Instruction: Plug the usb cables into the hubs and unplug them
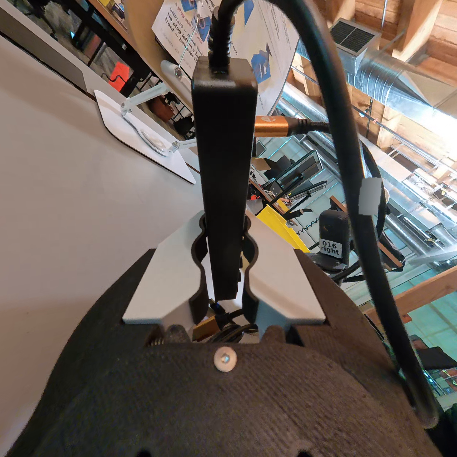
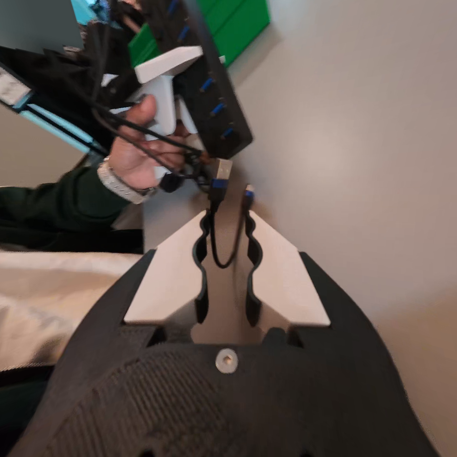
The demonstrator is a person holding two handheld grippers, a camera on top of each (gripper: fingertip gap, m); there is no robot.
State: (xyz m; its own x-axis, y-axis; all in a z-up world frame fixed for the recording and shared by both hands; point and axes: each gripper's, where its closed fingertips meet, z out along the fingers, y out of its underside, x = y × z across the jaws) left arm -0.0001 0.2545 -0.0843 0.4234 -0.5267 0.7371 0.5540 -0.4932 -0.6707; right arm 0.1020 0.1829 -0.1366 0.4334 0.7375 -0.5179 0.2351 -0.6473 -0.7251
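Between the left tool's (image 1: 223, 249) fingers stands a black hub (image 1: 223, 158), clamped on its narrow body and lifted clear of the desk (image 1: 61, 197). Its own thick cable (image 1: 346, 148) leaves the far end and loops back past the camera. A copper plug (image 1: 272, 126) sits seated in a port on the hub's right side. Behind the fingers, near the tool's body, a second copper plug (image 1: 206, 330) lies loose with some thin wire.

Seen from the right wrist view, the hub (image 2: 222, 99) hangs tilted over the desk (image 2: 346, 148), its row of blue ports facing outward, the person's hand (image 2: 138, 153) wrapped around the left tool's handle. A short black cable (image 2: 222, 257) dangles below it in a loop, with one blue-collared plug (image 2: 221, 173) just under the hub's lower corner and another (image 2: 249, 194) beside it. The right tool (image 2: 227, 220) has its fingers spread and grips nothing; the loop hangs between them.

Risks, as a judgement: the picture is blurred, so aim may be poor. Closing on the thin wire instead of a plug body would let it slip or kink. Pushing a plug in at an angle against the tilted hub could twist the hub in the left tool's hold or jam the port.
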